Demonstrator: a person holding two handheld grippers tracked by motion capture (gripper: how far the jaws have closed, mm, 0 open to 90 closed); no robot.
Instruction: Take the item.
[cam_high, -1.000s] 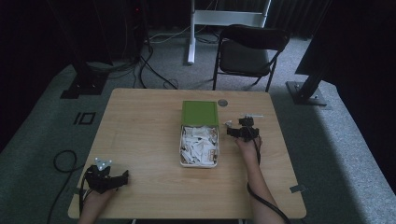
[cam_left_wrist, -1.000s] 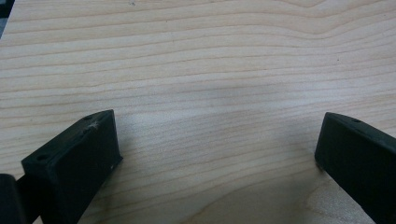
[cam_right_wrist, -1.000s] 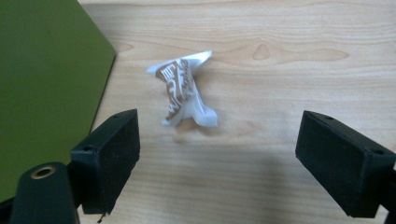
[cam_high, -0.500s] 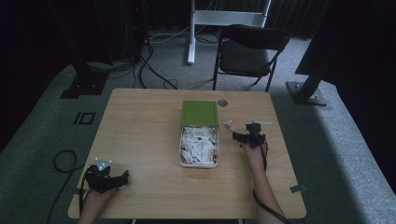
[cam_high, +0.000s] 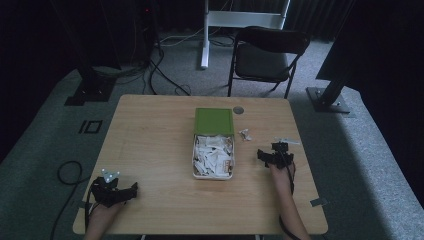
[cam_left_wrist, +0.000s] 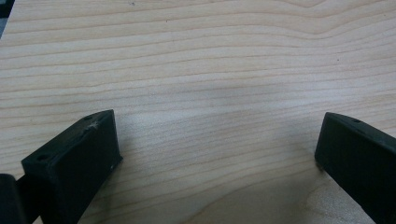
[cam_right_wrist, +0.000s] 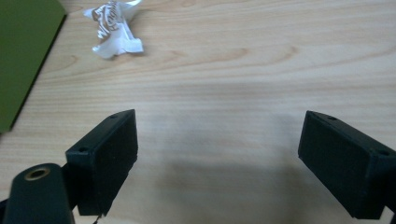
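Note:
An open tin (cam_high: 194, 159) full of several white packets (cam_high: 214, 155) sits mid-table, its green lid (cam_high: 214, 121) lying at its far end. A crumpled white wrapper (cam_high: 244, 134) lies on the wood just right of the tin. My right gripper (cam_high: 270, 153) rests on the table to the right of the tin, short of that wrapper. Its own view has it open (cam_right_wrist: 219, 140) over bare wood, the wrapper (cam_right_wrist: 114, 28) ahead at upper left beside the lid's edge (cam_right_wrist: 21, 60). My left gripper (cam_high: 130, 191) lies at the near left corner, open (cam_left_wrist: 215, 144) and holding nothing.
A small round disc (cam_high: 238, 109) lies near the table's far edge (cam_high: 200, 96). A thin pale strip (cam_high: 288, 141) rests beyond the right gripper. A folding chair (cam_high: 267, 55) stands behind the table, and cables (cam_high: 65, 172) trail on the floor at left.
My right gripper has drawn back toward the near edge and a little to the right, away from the tin's lid. The left gripper has not moved.

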